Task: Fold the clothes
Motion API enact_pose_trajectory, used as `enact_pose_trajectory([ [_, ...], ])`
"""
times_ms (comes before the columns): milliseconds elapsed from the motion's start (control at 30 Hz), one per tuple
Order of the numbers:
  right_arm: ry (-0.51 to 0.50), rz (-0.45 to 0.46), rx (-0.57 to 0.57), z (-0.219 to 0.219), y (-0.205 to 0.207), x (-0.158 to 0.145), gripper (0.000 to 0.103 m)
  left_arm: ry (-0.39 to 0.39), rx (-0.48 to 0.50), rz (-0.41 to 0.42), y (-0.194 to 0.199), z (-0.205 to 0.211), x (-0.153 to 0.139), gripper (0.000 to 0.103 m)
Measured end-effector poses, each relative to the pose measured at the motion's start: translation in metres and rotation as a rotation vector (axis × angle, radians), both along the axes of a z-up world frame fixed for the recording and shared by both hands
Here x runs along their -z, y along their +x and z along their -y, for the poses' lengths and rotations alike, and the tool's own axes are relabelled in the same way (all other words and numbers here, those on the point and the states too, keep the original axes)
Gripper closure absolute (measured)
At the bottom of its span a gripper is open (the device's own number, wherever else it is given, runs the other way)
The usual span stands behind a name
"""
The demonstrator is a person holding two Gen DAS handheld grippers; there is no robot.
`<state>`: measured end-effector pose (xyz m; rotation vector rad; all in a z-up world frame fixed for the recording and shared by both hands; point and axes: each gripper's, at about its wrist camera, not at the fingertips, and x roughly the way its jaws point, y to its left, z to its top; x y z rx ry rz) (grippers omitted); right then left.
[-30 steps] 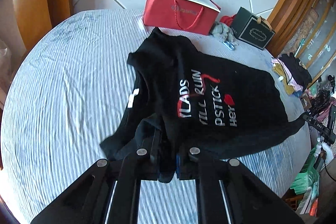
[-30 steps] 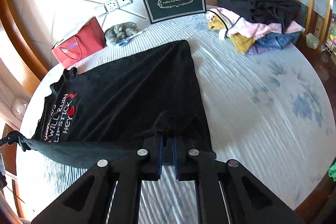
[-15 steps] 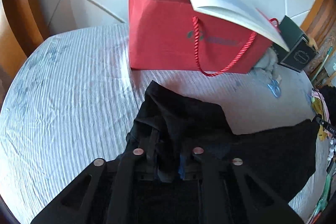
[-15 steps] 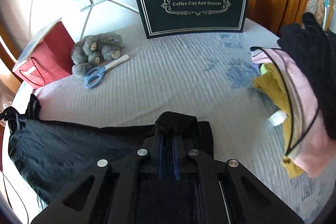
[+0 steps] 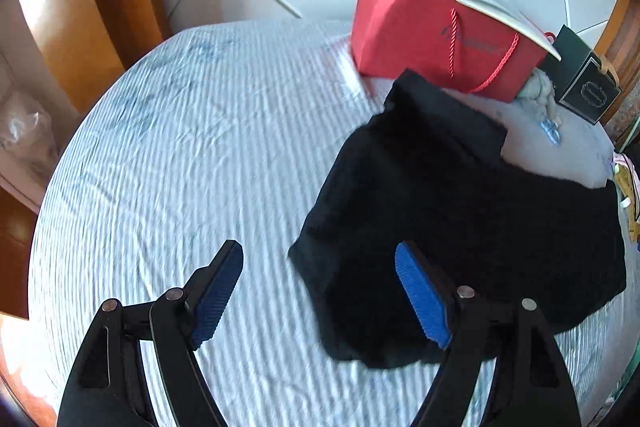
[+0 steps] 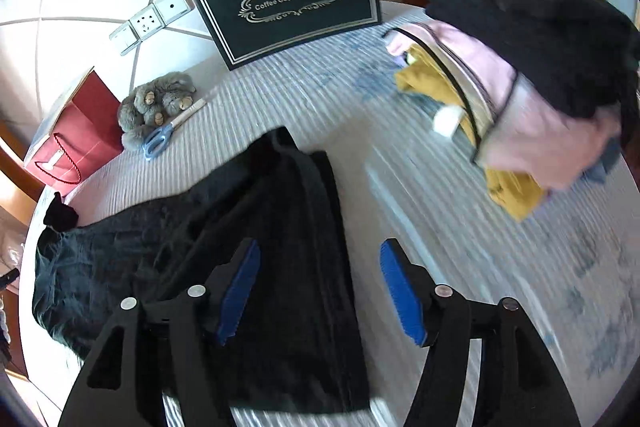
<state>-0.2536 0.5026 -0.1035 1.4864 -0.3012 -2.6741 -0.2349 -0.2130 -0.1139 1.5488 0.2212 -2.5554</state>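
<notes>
Left wrist view: your left hand-held gripper is spread wide and holds nothing; the black T-shirt lies folded on the bed, just before the red gift bag; right wrist view: your right hand-held gripper gapes empty over the T-shirt's edge, left of the piled clothes.

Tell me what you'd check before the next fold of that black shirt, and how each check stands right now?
1. Left gripper let go: ok, jaws wide apart, nothing between them.
2. Right gripper let go: ok, jaws apart, empty.
3. Black shirt lying on the bed: ok.
4. Shirt lying smooth: not ok, ridges and a bunched far corner show.
5. Shirt apart from the red bag: cannot tell, its far corner lies close to the bag's base.
6. Clothes pile apart from the shirt: ok, bare sheet between.
</notes>
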Motion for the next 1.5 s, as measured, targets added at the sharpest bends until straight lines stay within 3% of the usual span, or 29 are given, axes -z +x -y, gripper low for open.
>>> enact_pose_trajectory([
  [233, -0.053, 0.082, 0.072, -0.022, 0.070, 0.022, 0.031, 0.076, -0.043, 0.000, 0.036, -0.005, 0.032, 0.023],
  [467, -0.143, 0.085, 0.097, -0.012, 0.077, 0.039, 0.027, 0.102, -0.038, 0.031, 0.021, -0.041, 0.048, 0.023],
  [633, -0.089, 0.105, 0.120, 0.002, 0.061, 0.050, 0.026, 0.064, -0.037, 0.050, 0.011, -0.060, 0.054, 0.022],
  [733, -0.025, 0.102, 0.100, 0.018, 0.053, 0.052, 0.017, 0.020, -0.051, 0.073, 0.006, -0.068, 0.053, 0.022],
  [800, 0.030, 0.102, 0.081, 0.031, 0.050, 0.054, 0.017, -0.015, -0.052, 0.084, 0.003, -0.075, 0.054, 0.023],
  [867, 0.129, 0.111, 0.055, 0.049, 0.049, 0.056, 0.030, -0.013, -0.061, 0.083, 0.002, -0.078, 0.052, 0.026],
  [900, 0.165, 0.109, 0.043, 0.056, 0.048, 0.057, 0.034, -0.012, -0.052, 0.076, 0.002, -0.080, 0.050, 0.035],
  [967, 0.175, 0.101, 0.025, 0.064, 0.048, 0.054, 0.057, -0.004, -0.026, 0.065, 0.002, -0.085, 0.046, 0.056],
  [1000, 0.172, 0.102, 0.009, 0.067, 0.047, 0.054, 0.063, 0.004, -0.014, 0.061, 0.002, -0.087, 0.044, 0.077],
  [1033, 0.167, 0.102, -0.001, 0.068, 0.047, 0.052, 0.075, 0.014, -0.008, 0.062, 0.001, -0.089, 0.043, 0.085],
  [1067, 0.155, 0.100, -0.003, 0.067, 0.050, 0.048, 0.083, 0.023, -0.002, 0.063, 0.000, -0.090, 0.042, 0.086],
  [1267, 0.086, 0.083, -0.015, 0.057, 0.067, 0.025, 0.088, 0.042, -0.003, 0.030, 0.015, -0.079, 0.016, 0.092],
  [1500, 0.025, 0.065, -0.040, 0.052, 0.102, -0.001, 0.088, 0.015, 0.032, 0.003, 0.078, -0.065, -0.025, 0.093],
])
